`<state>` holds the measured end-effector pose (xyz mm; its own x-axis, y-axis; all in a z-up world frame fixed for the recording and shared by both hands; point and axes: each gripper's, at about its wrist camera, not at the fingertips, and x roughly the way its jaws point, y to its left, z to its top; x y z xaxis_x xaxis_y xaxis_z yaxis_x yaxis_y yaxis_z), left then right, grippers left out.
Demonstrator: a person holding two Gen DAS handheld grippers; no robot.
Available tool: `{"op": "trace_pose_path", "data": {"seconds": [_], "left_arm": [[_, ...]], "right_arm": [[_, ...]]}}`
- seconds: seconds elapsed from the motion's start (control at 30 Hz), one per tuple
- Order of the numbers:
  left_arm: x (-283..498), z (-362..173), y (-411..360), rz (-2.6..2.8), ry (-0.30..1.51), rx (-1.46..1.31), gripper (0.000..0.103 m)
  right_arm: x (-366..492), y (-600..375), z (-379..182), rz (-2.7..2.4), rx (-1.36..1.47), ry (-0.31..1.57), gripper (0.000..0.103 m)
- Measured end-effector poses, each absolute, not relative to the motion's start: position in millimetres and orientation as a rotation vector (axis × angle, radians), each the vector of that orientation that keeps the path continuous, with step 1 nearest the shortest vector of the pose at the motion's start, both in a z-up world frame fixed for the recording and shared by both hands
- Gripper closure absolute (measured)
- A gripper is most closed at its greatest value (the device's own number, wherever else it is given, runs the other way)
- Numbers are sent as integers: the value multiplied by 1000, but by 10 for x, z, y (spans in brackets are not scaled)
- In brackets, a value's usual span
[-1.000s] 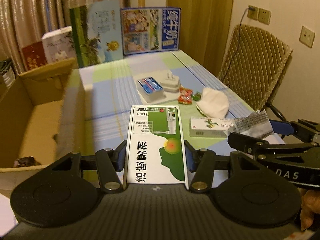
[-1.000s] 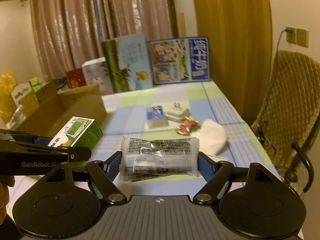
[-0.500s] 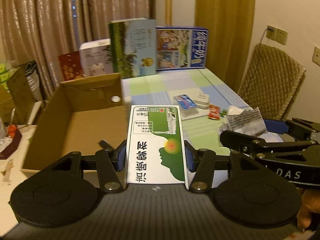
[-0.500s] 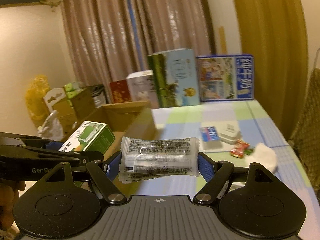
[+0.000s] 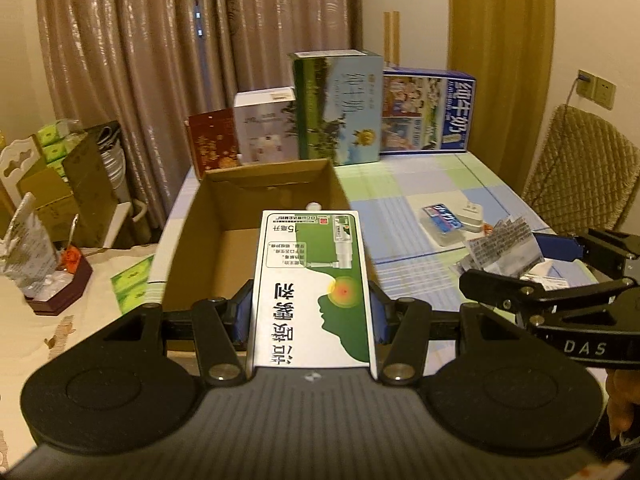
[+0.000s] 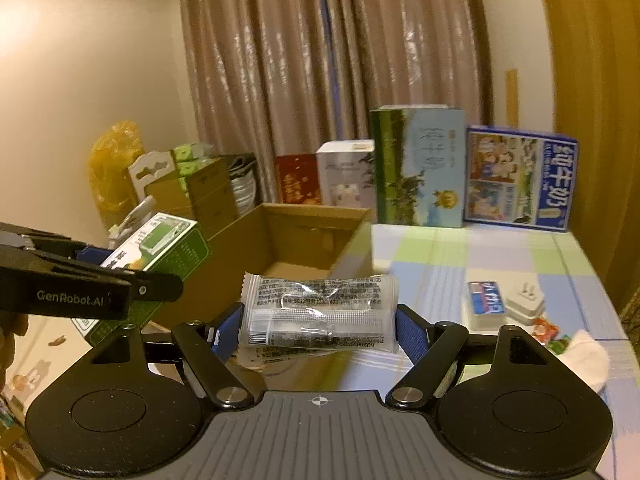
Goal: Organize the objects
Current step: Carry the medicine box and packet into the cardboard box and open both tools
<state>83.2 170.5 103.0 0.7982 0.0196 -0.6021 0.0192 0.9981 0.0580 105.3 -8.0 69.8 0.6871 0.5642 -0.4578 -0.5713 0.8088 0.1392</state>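
Through your left wrist camera, the left gripper [image 5: 312, 312] is part-closed, its pads clamping the long sides of the green-and-white medicine box [image 5: 312, 288]. The box's long axis runs straight out from the jaws, its far end over the cardboard box [image 5: 272, 196]. Release short and it may land on the near wall.

Through your right wrist camera, the right gripper [image 6: 320, 330] stands wider, gripping the clear packet [image 6: 320, 310] by its ends, long axis crosswise between the pads. That slick film could slide free.

- Dim, warm yellow indoor light; a bright patch glows on the wall [image 6: 24, 36], upper left.
- Fisheye bends the edges, corners black.
- The table [image 6: 460, 256] looks slightly blurred, perhaps motion.
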Motion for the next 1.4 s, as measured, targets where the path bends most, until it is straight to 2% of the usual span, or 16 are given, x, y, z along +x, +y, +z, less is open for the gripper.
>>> {"op": "trace_pose_path", "data": {"seconds": [0.5,1.4], "left_arm": [[934,968,2077,31,673,28,53],[1664,743,2651,68,717,-19,53]], "right_arm": [[1271,203,646,697,-31,516,27],[2006,634,559,768,107,602,27]]}}
